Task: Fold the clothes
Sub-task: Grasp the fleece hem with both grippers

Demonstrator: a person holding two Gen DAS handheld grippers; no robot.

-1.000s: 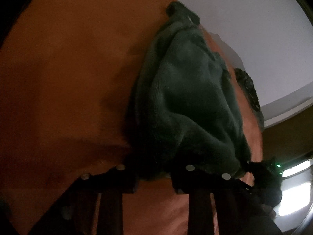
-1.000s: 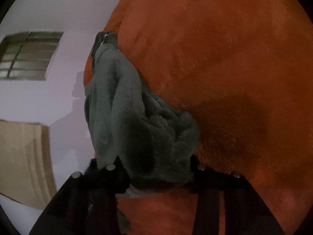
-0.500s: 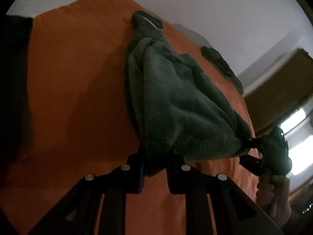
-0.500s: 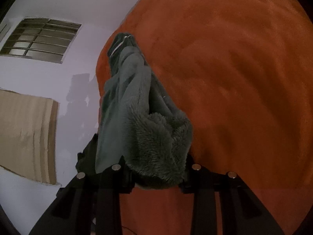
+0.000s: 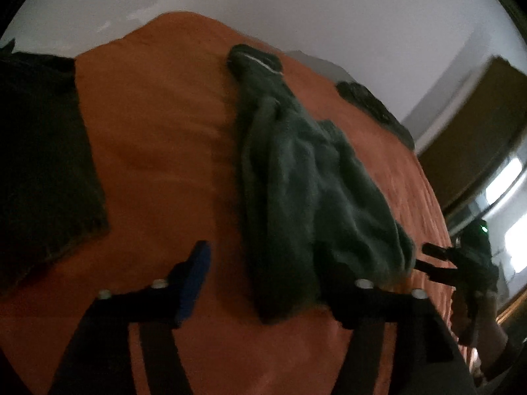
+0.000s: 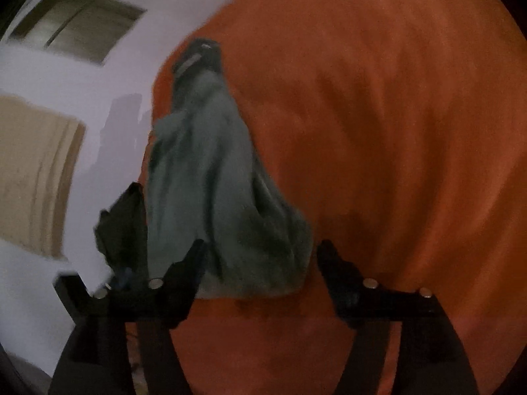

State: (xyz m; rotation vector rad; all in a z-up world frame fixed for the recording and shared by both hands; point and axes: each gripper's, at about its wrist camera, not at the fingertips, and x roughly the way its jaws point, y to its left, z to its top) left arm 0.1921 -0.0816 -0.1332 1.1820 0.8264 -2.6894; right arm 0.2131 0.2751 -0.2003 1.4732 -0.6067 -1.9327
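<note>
Since the fold is laid, I am opening both claws, left claw (image 5: 263,283) and right claw (image 6: 260,263), wide, releasing the green fleece garment (image 5: 306,177) onto the orange bed (image 5: 158,151).

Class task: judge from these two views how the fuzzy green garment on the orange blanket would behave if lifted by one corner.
The green garment would probably hang limp, since it lies in soft folds and bunches. Its fleecy pile suggests it is light and easy to grip. It seems unlikely to slide on the orange blanket, whose surface looks napped.
</note>
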